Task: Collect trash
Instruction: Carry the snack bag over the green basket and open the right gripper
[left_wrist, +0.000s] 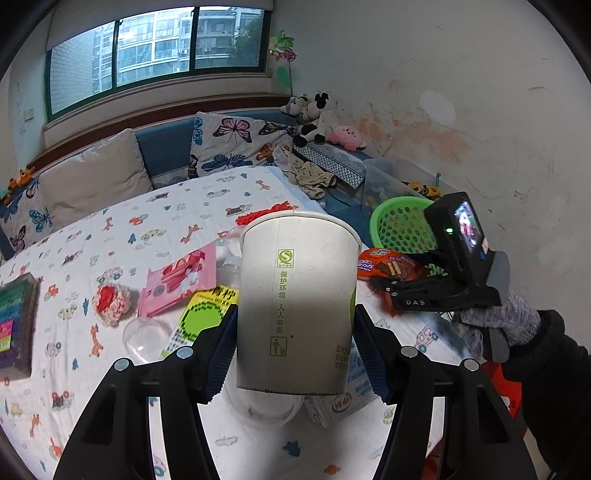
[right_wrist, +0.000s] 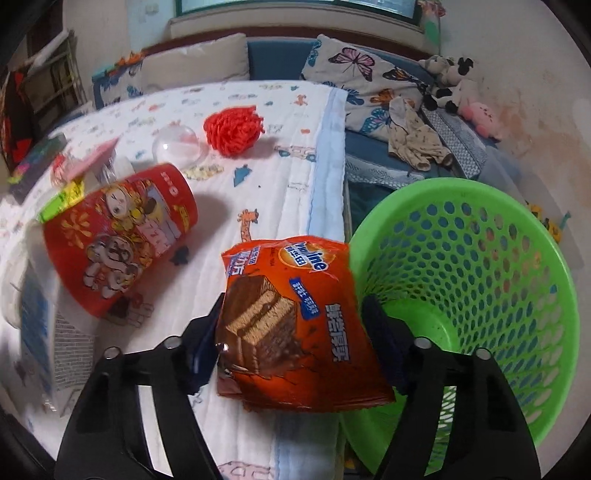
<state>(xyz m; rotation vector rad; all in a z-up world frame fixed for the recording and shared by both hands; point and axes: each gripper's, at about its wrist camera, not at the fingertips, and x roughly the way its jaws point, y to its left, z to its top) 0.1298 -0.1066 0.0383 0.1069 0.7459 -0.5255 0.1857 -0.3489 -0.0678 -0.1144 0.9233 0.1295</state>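
Your right hand-held gripper (right_wrist: 291, 332) pinches the orange wafer packet (right_wrist: 291, 317) only loosely beside the green basket (right_wrist: 517, 258), so it could slip short onto the bed (right_wrist: 280, 177), while your left hand-held gripper (left_wrist: 295, 350) grips the paper cup (left_wrist: 295, 295).

claws (left_wrist: 295, 354): black, blue pads, silver screws | glove (left_wrist: 506, 317): grey knit | sleeve (left_wrist: 554, 376): black

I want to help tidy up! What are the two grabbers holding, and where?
Left hand-held gripper: paper cup, squeezed at its lower sides. Right hand-held gripper: orange wafer snack wrapper, caught by its side edges.
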